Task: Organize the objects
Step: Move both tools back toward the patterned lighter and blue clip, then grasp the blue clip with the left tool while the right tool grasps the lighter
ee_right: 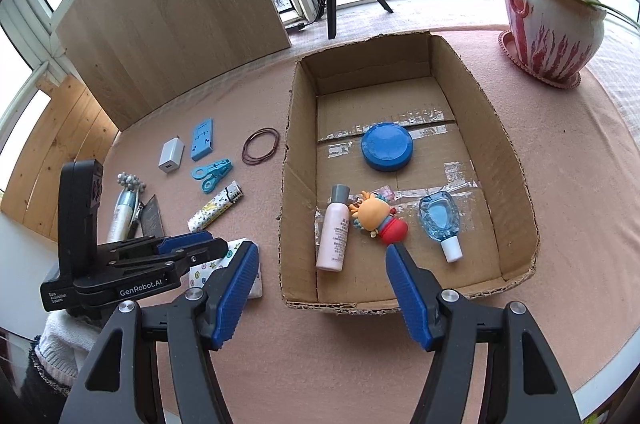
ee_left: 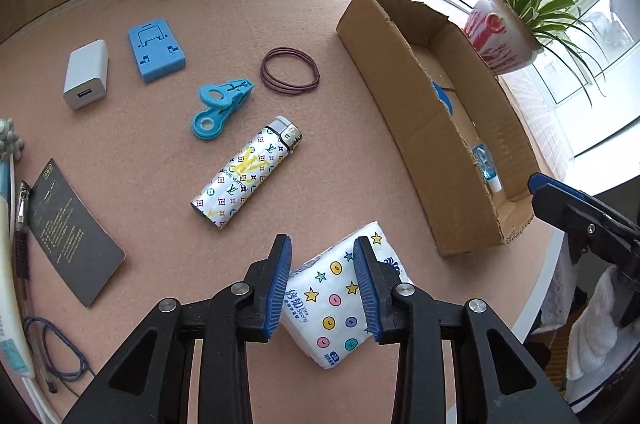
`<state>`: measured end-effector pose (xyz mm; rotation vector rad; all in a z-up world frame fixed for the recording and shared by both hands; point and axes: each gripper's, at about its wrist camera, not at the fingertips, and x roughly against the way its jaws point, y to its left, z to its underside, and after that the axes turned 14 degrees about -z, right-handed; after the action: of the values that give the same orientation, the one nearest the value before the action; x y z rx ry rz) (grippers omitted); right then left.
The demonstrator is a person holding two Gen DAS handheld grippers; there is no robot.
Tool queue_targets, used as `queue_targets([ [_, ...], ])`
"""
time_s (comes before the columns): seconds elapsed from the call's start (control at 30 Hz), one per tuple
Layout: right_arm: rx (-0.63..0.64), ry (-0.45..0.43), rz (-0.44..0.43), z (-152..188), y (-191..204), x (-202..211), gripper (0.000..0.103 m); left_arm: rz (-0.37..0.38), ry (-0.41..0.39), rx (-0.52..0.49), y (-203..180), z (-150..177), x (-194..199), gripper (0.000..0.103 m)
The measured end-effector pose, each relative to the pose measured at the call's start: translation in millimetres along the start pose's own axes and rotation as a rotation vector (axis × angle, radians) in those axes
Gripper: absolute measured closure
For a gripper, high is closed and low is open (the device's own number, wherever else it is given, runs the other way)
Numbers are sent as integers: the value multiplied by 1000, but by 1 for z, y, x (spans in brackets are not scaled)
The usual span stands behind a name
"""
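A white tissue pack (ee_left: 340,300) with stars and dots lies on the pink table. My left gripper (ee_left: 322,284) has a finger on each side of it; I cannot tell whether the pads touch it. The gripper and pack also show in the right wrist view (ee_right: 192,248). My right gripper (ee_right: 320,288) is open and empty before the near wall of the cardboard box (ee_right: 500,128). The box holds a blue round lid (ee_right: 386,146), a pink bottle (ee_right: 333,230), a toy figure (ee_right: 376,216) and a clear blue bottle (ee_right: 440,220).
On the table left of the box lie a patterned lighter (ee_left: 246,172), a blue clip (ee_left: 220,104), a rubber band ring (ee_left: 290,69), a blue stand (ee_left: 155,50), a white charger (ee_left: 86,74) and a dark card (ee_left: 74,230). A potted plant (ee_right: 556,24) stands at back right.
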<state>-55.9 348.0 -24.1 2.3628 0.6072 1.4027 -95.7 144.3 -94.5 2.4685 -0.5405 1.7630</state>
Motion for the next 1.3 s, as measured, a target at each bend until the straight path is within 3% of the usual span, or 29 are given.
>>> queue_targets([
  [0.2,62,17,-30,-5,24,-9,41,-51,-47,68,25,6,25,67],
  [0.3,91,26,-47,-9,39,-16,41,-111,-71,112,48,0,34,67],
  [0.47,139,55,-60,-20,66,-40,41,-178,-67,224,97,-5,40,47],
  [0.63,51,128,-143,-32,72,-77,41,-208,-67,241,121,-5,44,46],
  [0.8,-75,203,-141,-37,62,-115,41,-219,-95,230,123,-21,47,46],
  [1.1,-152,245,-13,-36,62,-166,41,-195,-106,171,113,-64,32,46],
  [1.3,-69,216,104,-36,78,-180,39,-181,-96,121,103,-88,17,46],
])
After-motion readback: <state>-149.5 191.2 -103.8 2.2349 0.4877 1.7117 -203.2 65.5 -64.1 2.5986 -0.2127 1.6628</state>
